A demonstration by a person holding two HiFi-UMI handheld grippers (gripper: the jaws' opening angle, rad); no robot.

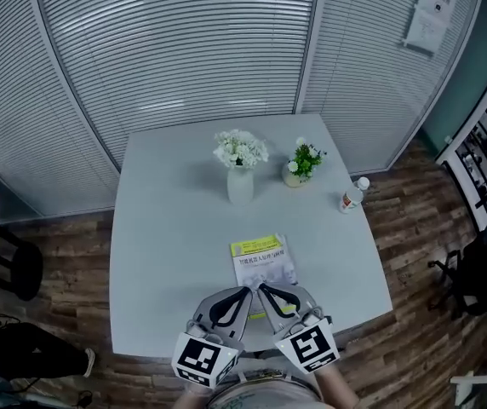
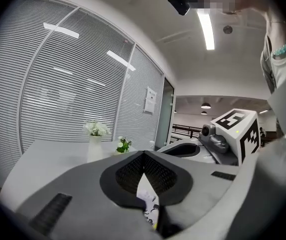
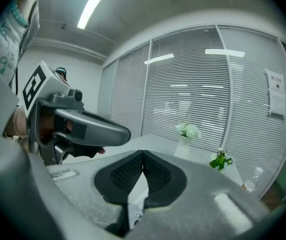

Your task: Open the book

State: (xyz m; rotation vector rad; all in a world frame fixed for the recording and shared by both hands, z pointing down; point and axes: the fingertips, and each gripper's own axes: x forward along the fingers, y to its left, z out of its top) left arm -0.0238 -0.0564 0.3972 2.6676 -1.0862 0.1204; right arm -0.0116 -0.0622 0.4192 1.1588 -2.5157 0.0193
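A pale grey table (image 1: 167,254) is set in a room walled by glass partitions with slatted blinds (image 1: 184,49), over a wooden floor. The book (image 1: 262,261) is laid flat and closed near the table's front edge, just ahead of both tools. Its cover is banded in yellow-green above a paler picture panel, and lines of print are carried on it, though they are too small to be read. The book seems to have been placed within easy reach so that its cover can be lifted. The left gripper (image 1: 245,291) and the right gripper (image 1: 263,288) are held side by side over the book's near edge, tips angled towards each other. Each pair of jaws is pressed together with nothing pinched, so the opening is judged not yet begun. Further back, a white vase of flowers (image 1: 240,181), a small potted plant (image 1: 301,164) and a bottle (image 1: 353,194) are kept well apart from the book. A posted sheet (image 1: 431,15) on the partition cannot be read
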